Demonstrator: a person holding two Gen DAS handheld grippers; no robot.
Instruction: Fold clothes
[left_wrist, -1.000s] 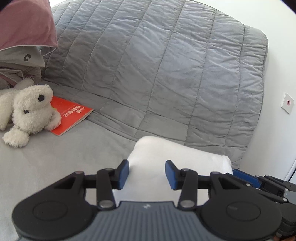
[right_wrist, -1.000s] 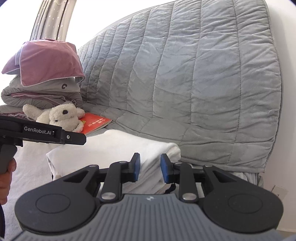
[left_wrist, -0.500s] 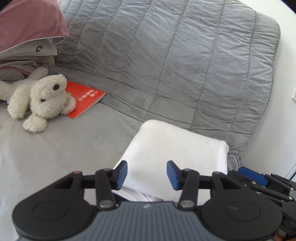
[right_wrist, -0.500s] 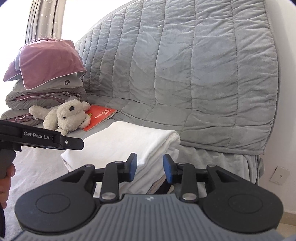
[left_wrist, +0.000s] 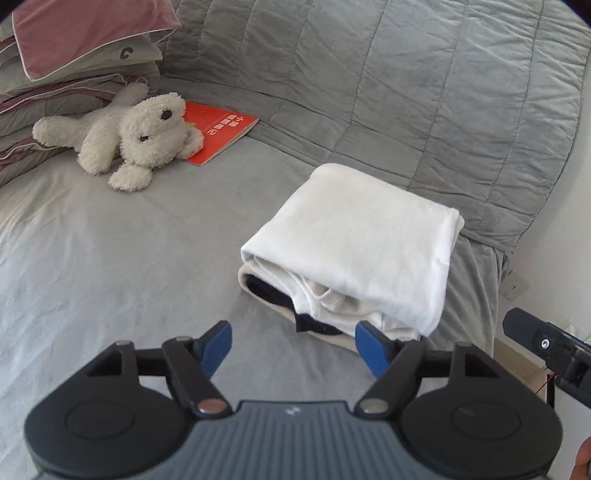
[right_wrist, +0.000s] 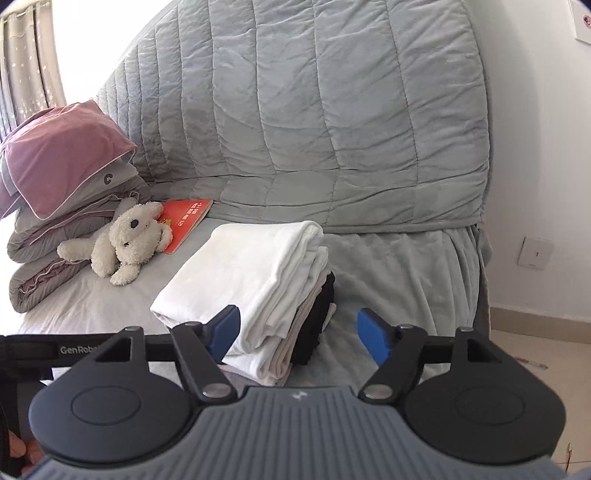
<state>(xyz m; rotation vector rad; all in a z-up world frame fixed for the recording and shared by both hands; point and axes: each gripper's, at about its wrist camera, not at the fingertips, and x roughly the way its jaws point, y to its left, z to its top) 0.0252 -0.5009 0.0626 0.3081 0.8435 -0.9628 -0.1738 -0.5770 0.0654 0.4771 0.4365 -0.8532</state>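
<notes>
A folded white garment (left_wrist: 362, 240) lies on top of a small stack of folded clothes, with beige and black layers (left_wrist: 310, 325) under it, on the grey bed (left_wrist: 110, 258). The same stack (right_wrist: 251, 273) shows in the right wrist view, its black layer (right_wrist: 317, 325) at the right side. My left gripper (left_wrist: 293, 345) hovers in front of the stack, its jaws opening with nothing between them. My right gripper (right_wrist: 299, 332) is pulled back from the stack, jaws opening too, and no cloth is pressed by its blue pads (right_wrist: 373, 339).
A white plush toy (left_wrist: 136, 140) lies on a red book (left_wrist: 218, 136) at the back left, beside a pile of pink and grey bedding (left_wrist: 74, 55). A quilted grey cover (left_wrist: 406, 92) rises behind. The bed's edge, floor (right_wrist: 535, 350) and a wall socket (right_wrist: 535, 253) are at right.
Both grippers drew back and up from the white garment, and their jaws spread wide. The whole stack now shows in front of them. The garment stays lying on the stack.
</notes>
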